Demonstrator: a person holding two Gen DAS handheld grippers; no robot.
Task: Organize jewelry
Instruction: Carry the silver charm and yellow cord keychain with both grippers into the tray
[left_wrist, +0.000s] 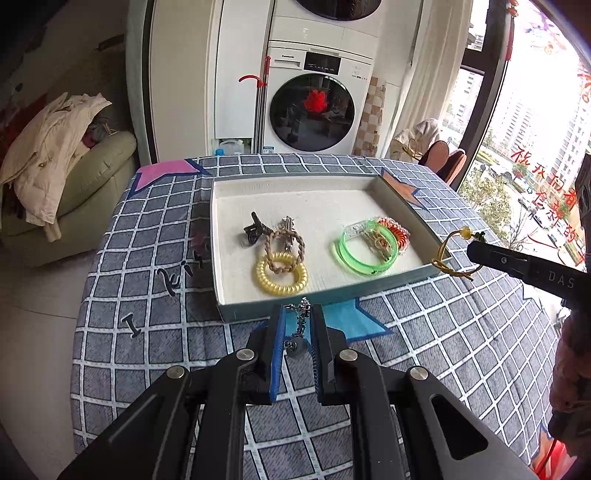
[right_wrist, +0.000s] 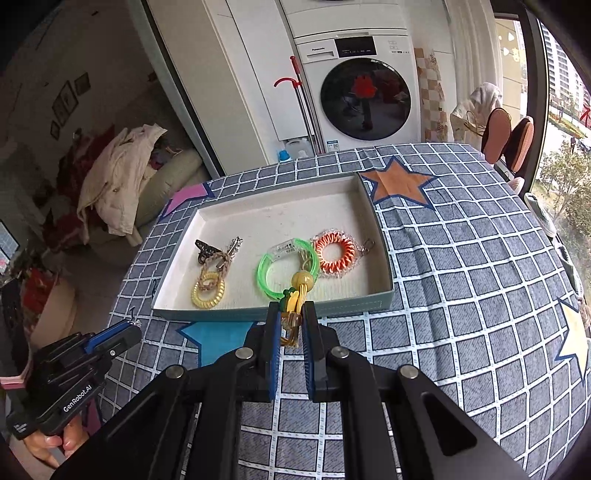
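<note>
Checked tablecloth (left_wrist: 147, 332), washing machine (left_wrist: 314, 107), tray (left_wrist: 236, 310)

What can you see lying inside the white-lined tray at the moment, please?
Inside the tray: a black claw clip, braided tie, yellow coil tie, green bangle and orange coil tie. Pieces under the bangle are partly covered.
</note>
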